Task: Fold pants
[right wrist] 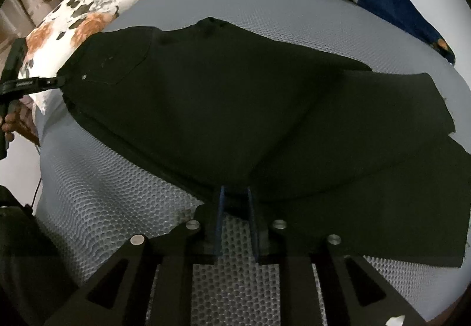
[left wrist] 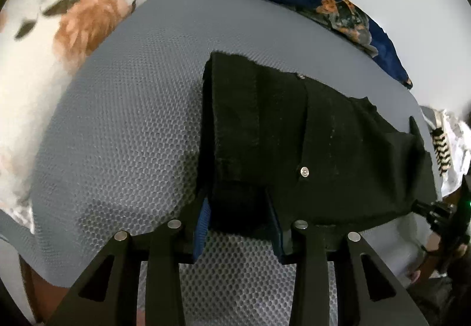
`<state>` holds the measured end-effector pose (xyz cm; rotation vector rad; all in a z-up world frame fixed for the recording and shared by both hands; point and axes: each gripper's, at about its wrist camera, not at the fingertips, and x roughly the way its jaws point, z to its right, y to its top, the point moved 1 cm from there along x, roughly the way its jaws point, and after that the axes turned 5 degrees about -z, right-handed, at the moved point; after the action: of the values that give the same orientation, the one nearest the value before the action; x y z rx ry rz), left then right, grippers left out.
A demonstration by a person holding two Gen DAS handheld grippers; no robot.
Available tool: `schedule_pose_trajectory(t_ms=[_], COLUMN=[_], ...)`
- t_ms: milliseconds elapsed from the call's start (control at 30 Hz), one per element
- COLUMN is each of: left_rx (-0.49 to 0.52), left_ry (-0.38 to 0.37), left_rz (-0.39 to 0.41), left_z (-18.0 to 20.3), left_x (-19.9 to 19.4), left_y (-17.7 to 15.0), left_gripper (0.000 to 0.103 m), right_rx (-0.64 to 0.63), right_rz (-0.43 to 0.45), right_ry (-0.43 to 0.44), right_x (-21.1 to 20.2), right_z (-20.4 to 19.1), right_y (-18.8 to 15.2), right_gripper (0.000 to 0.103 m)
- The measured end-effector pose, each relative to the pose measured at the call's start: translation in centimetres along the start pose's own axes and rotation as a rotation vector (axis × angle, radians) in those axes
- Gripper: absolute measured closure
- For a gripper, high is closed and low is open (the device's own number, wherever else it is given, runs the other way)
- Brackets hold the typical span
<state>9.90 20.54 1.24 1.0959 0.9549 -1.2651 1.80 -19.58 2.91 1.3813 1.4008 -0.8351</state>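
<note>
Black pants (left wrist: pixel 309 143) lie folded lengthwise on a grey mesh mattress (left wrist: pixel 123 131). My left gripper (left wrist: pixel 240 226) grips the near waistband edge between its blue pads; a metal button (left wrist: pixel 304 171) shows just beyond. In the right wrist view the pants (right wrist: pixel 235 108) spread wide, with both leg ends (right wrist: pixel 412 179) at the right. My right gripper (right wrist: pixel 235 208) is shut on the near edge of the pants at mid-length. The left gripper also shows in the right wrist view (right wrist: pixel 56 80), holding the waist corner. The right gripper shows at the right edge of the left wrist view (left wrist: pixel 421 205).
A white floral pillow (left wrist: pixel 59 40) lies at the left of the mattress. A dark blue floral blanket (left wrist: pixel 323 5) runs along the far edge against a pale wall. The mattress front edge is just below both grippers.
</note>
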Motion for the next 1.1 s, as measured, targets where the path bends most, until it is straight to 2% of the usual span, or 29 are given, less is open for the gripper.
schedule_pose_trajectory(t_ms=[133, 167, 267, 333, 400, 467, 600, 733, 833, 900, 933, 967, 1100], left_rx=[0.142, 0.182, 0.219, 0.218, 0.205, 0.189, 0.126, 0.161, 0.250, 0.307, 0.341, 0.381, 0.538], left_ry=[0.100, 0.119, 0.146, 0.158, 0.209, 0.213, 0.214, 0.162, 0.082, 0.035, 0.009, -0.023, -0.109], left_rz=[0.088, 0.105, 0.130, 0.133, 0.136, 0.144, 0.109, 0.162, 0.198, 0.196, 0.191, 0.183, 0.146], left_z=[3.2, 4.2, 5.6, 5.9, 5.5, 4.6, 3.2, 5.0, 8.6, 11.0, 12.4, 14.2, 20.4], left_x=[-1.3, -1.5, -1.8, -1.7, -1.9, -2.5, -2.6, -3.5, -3.2, -2.5, -2.0, -1.3, 1.1], left_y=[-0.3, -0.4, -0.2, 0.0, 0.0, -0.2, -0.5, -1.0, -1.0, -0.8, -0.8, -0.8, -1.6], left_gripper=[0.065, 0.061, 0.056, 0.055, 0.055, 0.053, 0.051, 0.051, 0.051, 0.051, 0.051, 0.051, 0.051], right_rx=[0.120, 0.155, 0.261, 0.337, 0.399, 0.448, 0.519, 0.590, 0.644, 0.659, 0.664, 0.668, 0.673], right_rz=[0.022, 0.028, 0.047, 0.044, 0.038, 0.037, 0.045, 0.064, 0.093, 0.113, 0.126, 0.135, 0.163], right_ry=[0.061, 0.075, 0.114, 0.152, 0.188, 0.224, 0.271, 0.328, 0.390, 0.423, 0.429, 0.435, 0.468], right_x=[-0.9, -1.2, -1.4, -1.1, -0.6, -0.2, 0.7, 1.5, 2.0, 1.9, 1.7, 1.5, 0.4], right_z=[2.1, 2.9, 5.1, 6.5, 7.6, 8.6, 9.8, 10.8, 11.0, 11.2, 11.4, 11.5, 11.6], right_y=[0.0, 0.0, -0.2, -0.5, -0.7, -1.1, -1.2, -1.3, -1.0, -0.9, -0.8, -0.7, -0.2], right_gripper=[0.079, 0.077, 0.074, 0.074, 0.073, 0.072, 0.067, 0.065, 0.065, 0.074, 0.084, 0.089, 0.093])
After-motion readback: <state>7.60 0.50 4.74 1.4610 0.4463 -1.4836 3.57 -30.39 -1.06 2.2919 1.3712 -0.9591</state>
